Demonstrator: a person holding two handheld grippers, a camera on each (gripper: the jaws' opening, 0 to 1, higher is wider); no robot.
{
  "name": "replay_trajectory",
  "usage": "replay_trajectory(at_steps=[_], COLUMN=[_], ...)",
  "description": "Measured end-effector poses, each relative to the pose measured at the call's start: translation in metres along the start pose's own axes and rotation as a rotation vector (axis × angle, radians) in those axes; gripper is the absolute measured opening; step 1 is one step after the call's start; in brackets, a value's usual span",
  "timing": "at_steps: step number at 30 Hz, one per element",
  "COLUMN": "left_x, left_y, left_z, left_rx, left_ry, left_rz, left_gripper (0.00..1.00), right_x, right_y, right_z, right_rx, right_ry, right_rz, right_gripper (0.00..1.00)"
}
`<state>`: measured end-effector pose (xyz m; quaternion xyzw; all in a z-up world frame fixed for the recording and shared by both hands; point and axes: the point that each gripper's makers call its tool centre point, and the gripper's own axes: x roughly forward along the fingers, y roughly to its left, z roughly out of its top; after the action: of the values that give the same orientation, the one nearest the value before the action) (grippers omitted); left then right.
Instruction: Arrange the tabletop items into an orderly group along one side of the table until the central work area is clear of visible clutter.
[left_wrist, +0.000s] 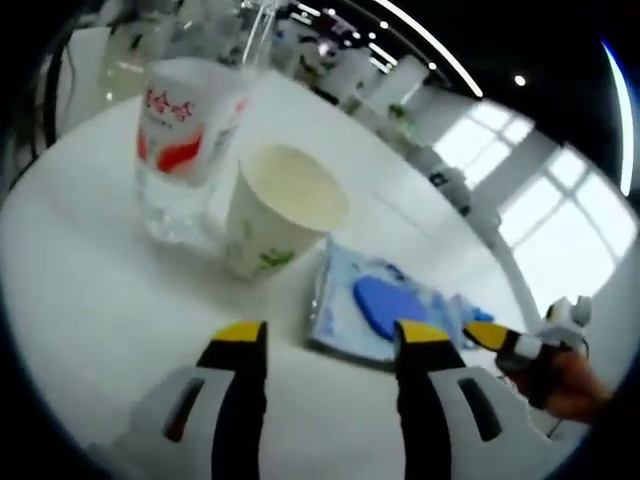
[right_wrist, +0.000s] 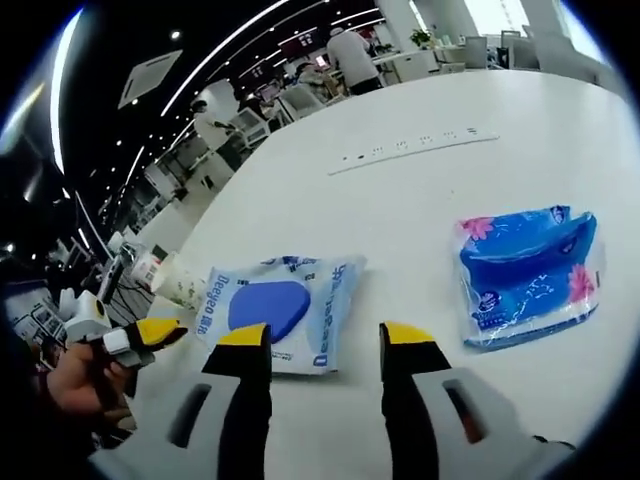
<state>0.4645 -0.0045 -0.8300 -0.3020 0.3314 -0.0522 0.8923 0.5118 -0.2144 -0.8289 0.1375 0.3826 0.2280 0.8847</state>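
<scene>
In the left gripper view a white paper cup (left_wrist: 280, 205) stands beside a clear water bottle with a red-and-white label (left_wrist: 185, 140). A pale blue wet-wipe pack (left_wrist: 370, 305) lies flat just right of the cup. My left gripper (left_wrist: 325, 335) is open just short of the pack, nothing between its yellow-tipped jaws. The right gripper's tip (left_wrist: 500, 338) comes in from the right. In the right gripper view the wet-wipe pack (right_wrist: 280, 310) lies just ahead of my open right gripper (right_wrist: 325, 340). A blue tissue packet with pink flowers (right_wrist: 525, 270) rests to the right. The cup (right_wrist: 180, 280) sits far left.
The round white table (left_wrist: 90, 290) has a power strip (right_wrist: 410, 150) set into its top farther back. A person's hand (right_wrist: 70, 375) holds the left gripper at the left edge. Office desks and a standing person (right_wrist: 350, 55) are beyond the table.
</scene>
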Motion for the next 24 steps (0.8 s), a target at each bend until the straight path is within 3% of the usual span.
replay_trajectory(at_steps=[12, 24], left_x=[-0.011, -0.007], left_y=[0.010, 0.001], left_z=[0.004, 0.002], left_rx=[-0.002, 0.041], left_ry=[-0.012, 0.007], left_rz=[0.014, -0.002], left_gripper=[0.49, 0.47], right_x=[-0.010, -0.006], right_y=[0.003, 0.001], right_z=[0.005, 0.002], right_rx=[0.007, 0.016], right_ry=[-0.018, -0.004], right_rz=[0.001, 0.012], right_gripper=[0.43, 0.39])
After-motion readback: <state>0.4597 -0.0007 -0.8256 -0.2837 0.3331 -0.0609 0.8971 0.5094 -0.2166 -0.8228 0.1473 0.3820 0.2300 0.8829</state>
